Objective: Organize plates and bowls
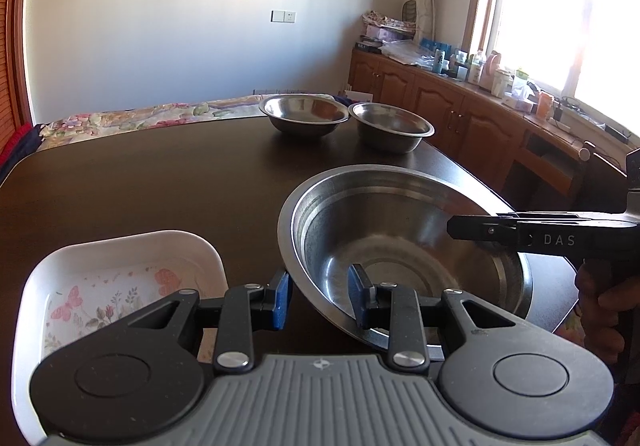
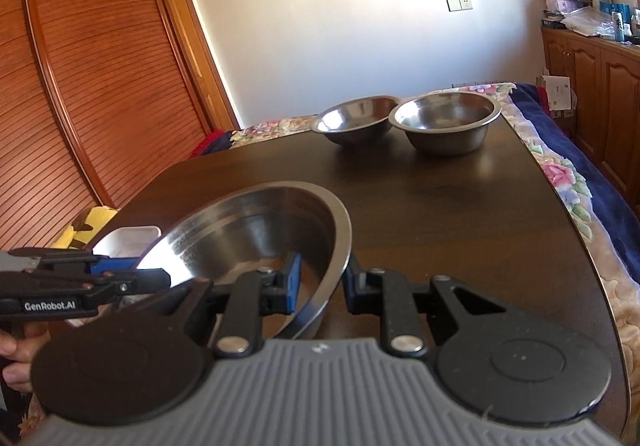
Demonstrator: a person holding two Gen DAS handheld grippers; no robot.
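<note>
Item one, nearest: my left tongs, pinching the near rim of the large steel bowl, one blue pad inside the wall and one outside. The grip sits on the rim because, as I judge it, the thin edge is the only part narrow enough to take.

Item two: my right tongs, clamped on the same bowl's rim at the opposite side, likewise one pad in, one out. Two holds keep the wide bowl steady; it sits tilted and appears partly raised off the dark bench.

Item three: white floral-printed dish, on the bench just left of the bowl.

Item four, farthest: two smaller steel bowls side by side at the far edge, well apart from both tongs; probably the nesting stack's destination.
</note>
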